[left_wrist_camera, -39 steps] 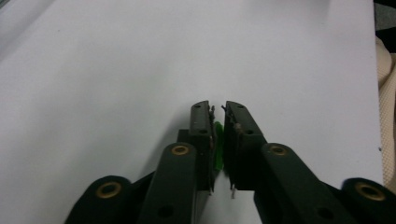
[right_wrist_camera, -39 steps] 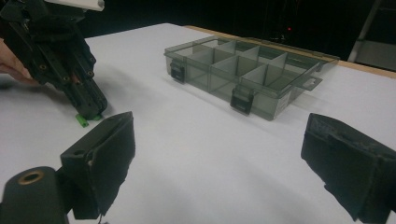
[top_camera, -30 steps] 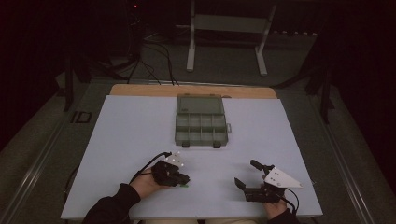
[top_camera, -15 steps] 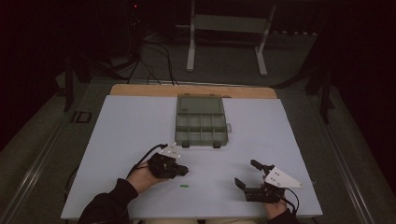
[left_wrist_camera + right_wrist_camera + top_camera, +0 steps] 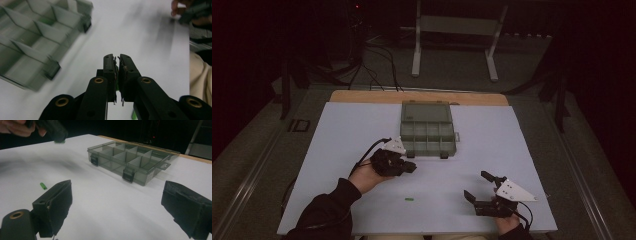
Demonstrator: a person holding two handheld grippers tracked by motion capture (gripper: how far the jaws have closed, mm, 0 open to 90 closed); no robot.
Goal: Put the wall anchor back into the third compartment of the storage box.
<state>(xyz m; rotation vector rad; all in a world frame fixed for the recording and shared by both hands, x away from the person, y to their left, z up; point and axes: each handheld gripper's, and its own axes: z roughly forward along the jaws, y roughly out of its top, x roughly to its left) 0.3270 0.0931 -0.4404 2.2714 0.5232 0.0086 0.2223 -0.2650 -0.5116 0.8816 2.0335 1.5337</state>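
Left gripper (image 5: 409, 167) jaws closed, green sliver between them, hard to make out | right gripper (image 5: 477, 186) jaws wide open, empty | box (image 5: 427, 129) near left gripper | green piece (image 5: 409, 200) lay on table (image 5: 337, 130)

We see a smoky grey-green translucent compartment box (image 5: 427, 131) on our pale lavender-white table (image 5: 342, 130), black grippers, a small bright green piece (image 5: 409, 200), and what may be green between the left gripper's (image 5: 117, 57) jaws.

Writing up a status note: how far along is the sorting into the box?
Nothing looks sorted: the box compartments appear empty. In hand: the left gripper is shut on a green piece, near the box. Left: placing it, then the second green piece on the table.
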